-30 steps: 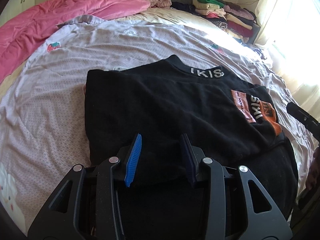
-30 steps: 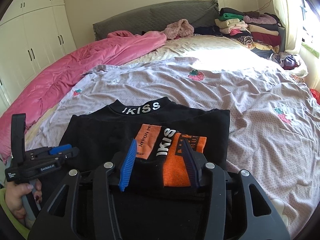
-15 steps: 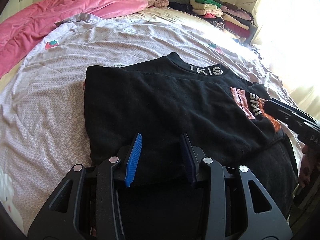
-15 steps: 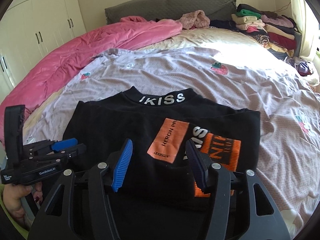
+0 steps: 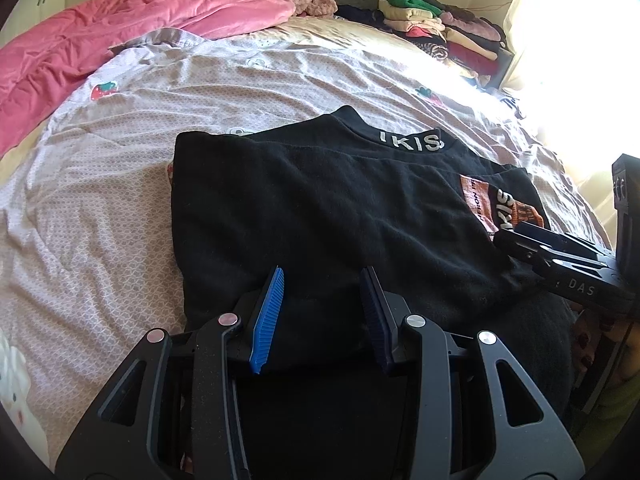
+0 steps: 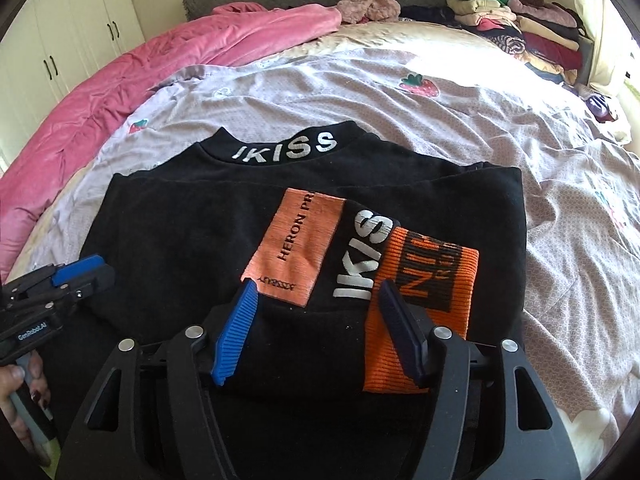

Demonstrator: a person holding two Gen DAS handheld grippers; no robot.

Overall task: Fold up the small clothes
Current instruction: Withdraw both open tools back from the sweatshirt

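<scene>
A: Start big. What's on the bed (image 6: 460,128)?

B: A black top (image 6: 208,232), lying flat on the near half of the sheet, collar away from the person, hem towards them. Its sleeves look already turned in — the orange cuff (image 6: 424,308) lies on the body, low on the right side.

A: So which way does its long axis run?

B: From the hem at the grippers straight away to the collar. My guess is that the next fold carries the hem up along that line.

A: And the claws?

B: Both sit at the near hem, side by side. The left gripper (image 5: 322,316) is over the left half, its jaws partly spread with black cloth between them; whether the pads press on it I cannot tell. The right gripper (image 6: 320,332) is over the right half, jaws just opened wider, standing clear on either side of the sleeve end and cuff — pinching nothing.

A: Which hand is nearer the cuff?

B: The right, plainly. It would have to close on the hem before any lift.
</scene>
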